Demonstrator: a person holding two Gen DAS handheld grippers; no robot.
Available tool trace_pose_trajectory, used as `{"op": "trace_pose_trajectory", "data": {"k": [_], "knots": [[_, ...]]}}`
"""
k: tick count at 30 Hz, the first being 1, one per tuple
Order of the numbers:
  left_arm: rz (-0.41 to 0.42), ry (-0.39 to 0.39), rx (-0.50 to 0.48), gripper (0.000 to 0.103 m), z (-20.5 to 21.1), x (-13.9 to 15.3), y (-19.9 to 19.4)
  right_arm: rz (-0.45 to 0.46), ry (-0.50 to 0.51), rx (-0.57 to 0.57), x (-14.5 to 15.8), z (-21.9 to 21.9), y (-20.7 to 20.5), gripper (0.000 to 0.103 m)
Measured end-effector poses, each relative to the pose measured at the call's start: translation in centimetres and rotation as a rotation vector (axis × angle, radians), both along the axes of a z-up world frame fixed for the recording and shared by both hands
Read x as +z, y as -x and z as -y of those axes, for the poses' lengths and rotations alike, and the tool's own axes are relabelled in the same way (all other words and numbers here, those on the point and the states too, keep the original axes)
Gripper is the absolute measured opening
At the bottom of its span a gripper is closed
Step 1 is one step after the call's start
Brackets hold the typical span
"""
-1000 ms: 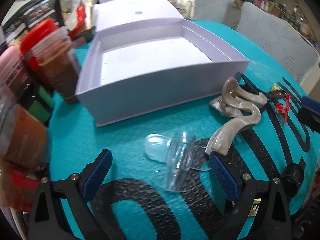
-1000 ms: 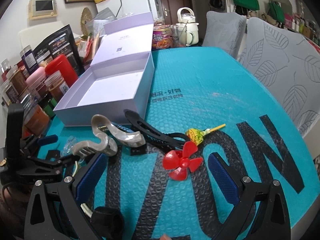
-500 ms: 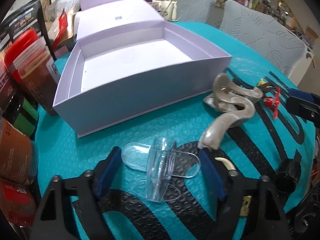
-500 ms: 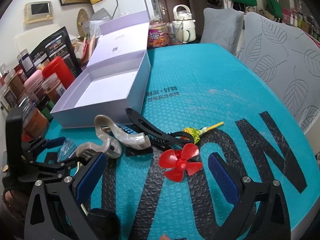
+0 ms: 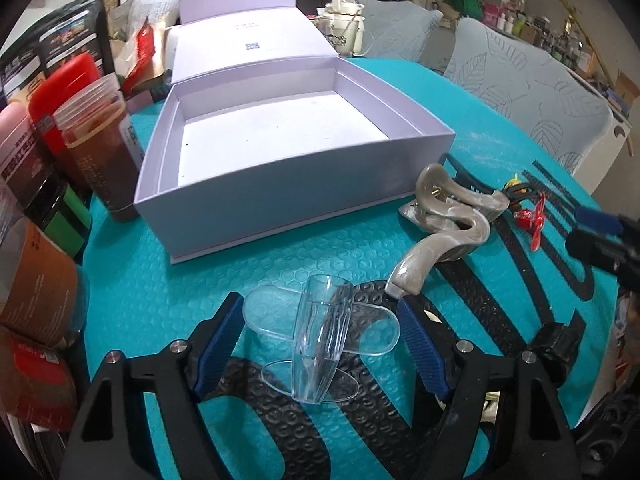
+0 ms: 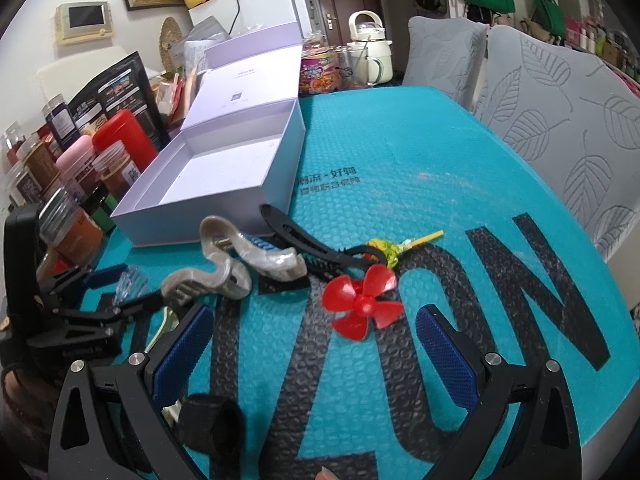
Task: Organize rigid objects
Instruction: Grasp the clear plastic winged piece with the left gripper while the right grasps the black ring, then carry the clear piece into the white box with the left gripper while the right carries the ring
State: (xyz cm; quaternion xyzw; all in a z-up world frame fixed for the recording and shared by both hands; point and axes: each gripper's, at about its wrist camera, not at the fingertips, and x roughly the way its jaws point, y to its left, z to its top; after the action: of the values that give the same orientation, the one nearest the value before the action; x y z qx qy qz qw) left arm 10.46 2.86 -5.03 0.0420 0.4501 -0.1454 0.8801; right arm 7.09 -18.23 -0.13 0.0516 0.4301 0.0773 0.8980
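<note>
Both tongs stand with their jaws spread. At the left, the left gripper [image 5: 320,332] straddles a clear plastic stand with a tube-shaped holder [image 5: 320,336] that lies on the teal bubble-textured table mat [image 5: 132,288]; its blue ribbed pads [image 5: 218,340] sit on either side of the clear piece, and whether they touch it I cannot tell. In the left wrist view, a row of spice jars and bottles [image 5: 100,148] runs from nine to ten o'clock along the mat's edge. At twelve o'clock from the clear stand sits the open lavender cardboard box [image 5: 280,188], its lid folded back behind it and nothing inside. At two o'clock from the stand lies a marbled beige wavy hair claw clip [image 5: 444,232], its lower tip near the right-hand pad.

Further right, in the right wrist view, a long black plastic hair clip [image 6: 308,244] lies just beyond the beige one. A wrapped yellow-green lollipop [image 6: 384,248] lies at the black clip's right-hand end. The right gripper [image 6: 314,348] hovers with its fingers wide apart, holding nothing, and a red plastic four-blade propeller [image 6: 362,300] lies on the mat at twelve o'clock just ahead of it. A black cylindrical cap [image 6: 212,420] rests at seven o'clock, beside the left-hand finger.
</note>
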Motion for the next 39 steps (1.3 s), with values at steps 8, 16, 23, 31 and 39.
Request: {"op": "trace_pose_trajectory", "data": {"k": [8,16,23,31,39], "knots": [[0.005,0.024,0.049,0.078,-1.0,1.0,1.6,-0.026,-0.039,0.047,-0.3,-0.9,1.9,0.096],[0.004,0.033,0.071,0.078,-1.5,1.3,3.4,-0.058,-0.075,0.119,-1.1,-2.9,3.7,0.081],[-0.004,0.051,0.087,0.078,-1.7,1.1,4.5,-0.085,-0.111,0.154,-2.3,-3.8,4.2,0.053],[0.011,0.050,0.102,0.078,-1.8,1.4,5.4,-0.068,-0.113,0.176,-2.9,-4.3,5.0,0.027],[0.041,0.059,0.101,0.078,-1.4,2.4,6.3,-0.026,-0.089,0.195,-1.7,-4.6,5.7,0.027]]}}
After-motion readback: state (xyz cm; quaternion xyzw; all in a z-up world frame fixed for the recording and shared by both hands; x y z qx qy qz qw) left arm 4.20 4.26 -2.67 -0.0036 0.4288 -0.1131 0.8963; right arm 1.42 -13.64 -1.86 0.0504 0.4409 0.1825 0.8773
